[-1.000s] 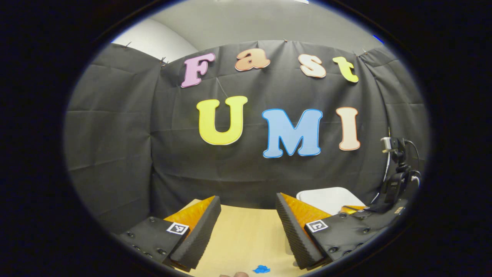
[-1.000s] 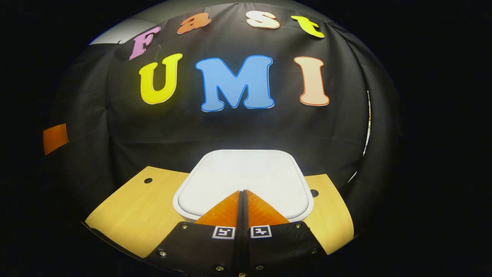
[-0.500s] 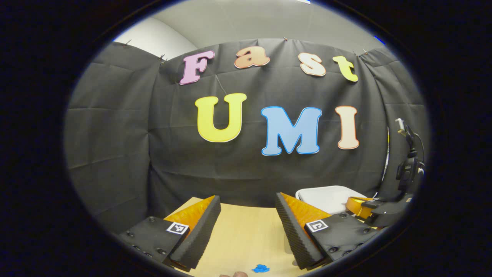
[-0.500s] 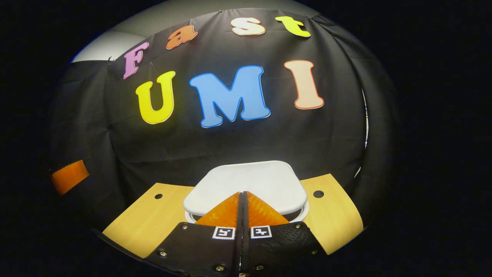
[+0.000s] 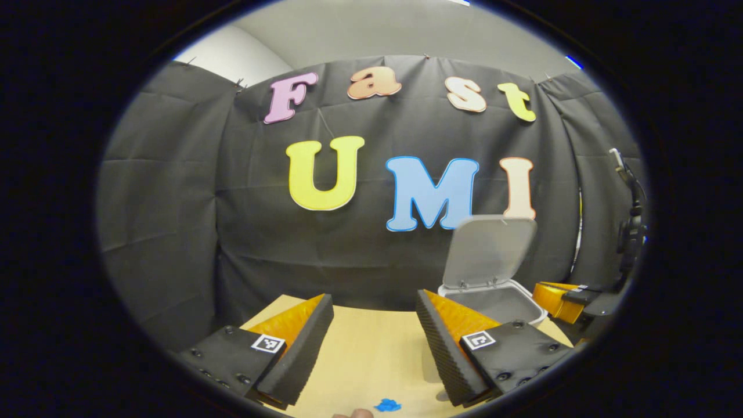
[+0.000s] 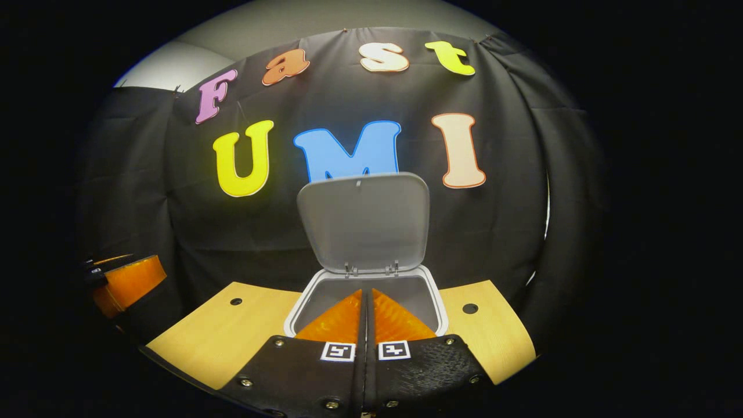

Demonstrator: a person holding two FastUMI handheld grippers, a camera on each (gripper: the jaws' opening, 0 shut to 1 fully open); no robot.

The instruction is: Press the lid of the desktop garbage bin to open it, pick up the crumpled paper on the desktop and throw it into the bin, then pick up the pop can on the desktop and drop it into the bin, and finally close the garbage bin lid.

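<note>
The white desktop bin (image 6: 302, 302) stands at the back of the wooden table, its grey lid (image 6: 364, 223) swung up and upright against the wall. My right gripper (image 6: 365, 292) is shut with nothing in it, its tips just in front of the bin's opening. In the left gripper view the same bin (image 5: 537, 316) sits at the right with its lid (image 5: 490, 249) raised, and the right gripper (image 5: 557, 299) shows beside it. My left gripper (image 5: 371, 299) is open over the table, holding nothing.
The light wooden table (image 6: 220, 337) has a small round hole on each side of the bin. A small blue scrap (image 5: 386, 404) lies on the table (image 5: 371, 348) near the left gripper. The black cloth wall rises right behind the bin.
The bin lid, flat and shut a second ago, has sprung up to upright. My right gripper has lifted and drawn back off the lid. The left gripper has barely moved.
</note>
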